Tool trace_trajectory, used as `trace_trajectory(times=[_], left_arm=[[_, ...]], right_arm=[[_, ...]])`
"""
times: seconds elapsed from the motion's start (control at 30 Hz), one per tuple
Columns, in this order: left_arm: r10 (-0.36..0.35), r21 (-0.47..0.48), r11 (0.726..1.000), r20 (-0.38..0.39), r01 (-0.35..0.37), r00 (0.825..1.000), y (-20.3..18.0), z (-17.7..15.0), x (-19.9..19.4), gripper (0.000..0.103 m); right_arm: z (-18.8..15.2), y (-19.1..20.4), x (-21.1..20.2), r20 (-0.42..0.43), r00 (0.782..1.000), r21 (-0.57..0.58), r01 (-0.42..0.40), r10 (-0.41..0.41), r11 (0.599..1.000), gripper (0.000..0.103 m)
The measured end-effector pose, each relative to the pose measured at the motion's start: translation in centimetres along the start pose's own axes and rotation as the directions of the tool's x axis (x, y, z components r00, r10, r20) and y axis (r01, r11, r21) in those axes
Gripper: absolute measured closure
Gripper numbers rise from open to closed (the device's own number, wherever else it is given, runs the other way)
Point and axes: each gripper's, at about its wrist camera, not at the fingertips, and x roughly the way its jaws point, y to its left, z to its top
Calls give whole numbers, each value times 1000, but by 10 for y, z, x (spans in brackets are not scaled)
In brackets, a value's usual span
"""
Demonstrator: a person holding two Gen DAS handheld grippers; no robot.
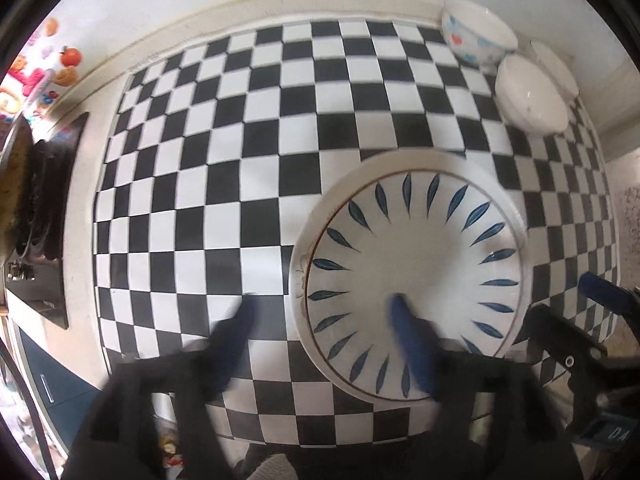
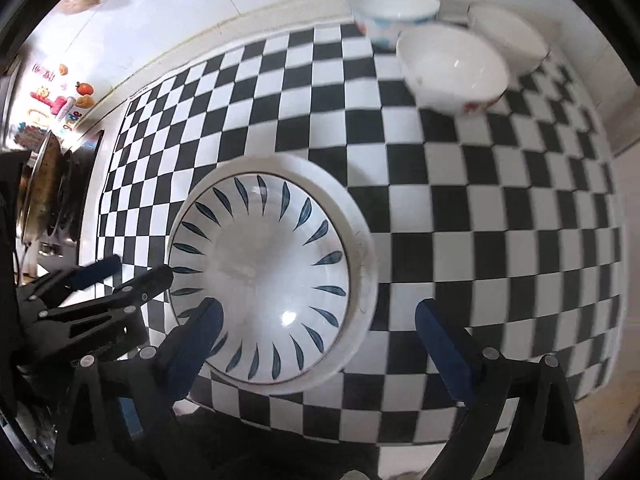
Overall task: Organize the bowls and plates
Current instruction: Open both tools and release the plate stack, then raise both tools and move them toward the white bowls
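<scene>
Left wrist view: checkered black-and-white mat [image 1: 248, 152] fills most of the frame, lying on a pale countertop [image 1: 84, 208]. Leaf-pattern plate [image 1: 412, 276], white with blue leaf marks round the rim, sits on the mat at about 4 o'clock from frame centre; a second white rim shows under it, so it looks stacked on another plate, not sure. Left gripper [image 1: 324, 312] at 6 o'clock, fingers well apart, nothing between the pads. Its right finger [image 1: 408, 340] overlaps the plate's inner face in the picture, its left finger is out over bare mat, so the plate's near-left rim lies between them; contact not clear, motion blur. Three bowls bunched at 1 o'clock by the wall: dotted bowl [image 1: 476, 36], plain white bowl [image 1: 532, 96], third bowl [image 1: 556, 68] behind, mostly hidden. Stove with a pan [image 1: 20, 184] at 9 o'clock.

Right wrist view: same plate [image 2: 268, 280] left of centre. Right gripper [image 2: 316, 324] at 6 o'clock, fingers spread wide, empty. Its left finger [image 2: 200, 332] overlaps the plate's 7 o'clock rim, its right finger is clear of the plate over mat. Left gripper [image 2: 124, 272] shows at 9 o'clock, also apart, beside the plate's left edge.
</scene>
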Motion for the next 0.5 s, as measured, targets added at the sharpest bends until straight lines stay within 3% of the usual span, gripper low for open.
trace_trajectory(times=[0.27, 0.5], left_arm=[[-12, -55, 998, 102, 18, 995, 13, -21, -63, 18], [2, -46, 999, 187, 6, 982, 22, -56, -128, 18]], right_arm=[[-25, 17, -66, 92, 994, -27, 64, -62, 998, 4], [-62, 29, -138, 192, 978, -21, 84, -78, 996, 4]])
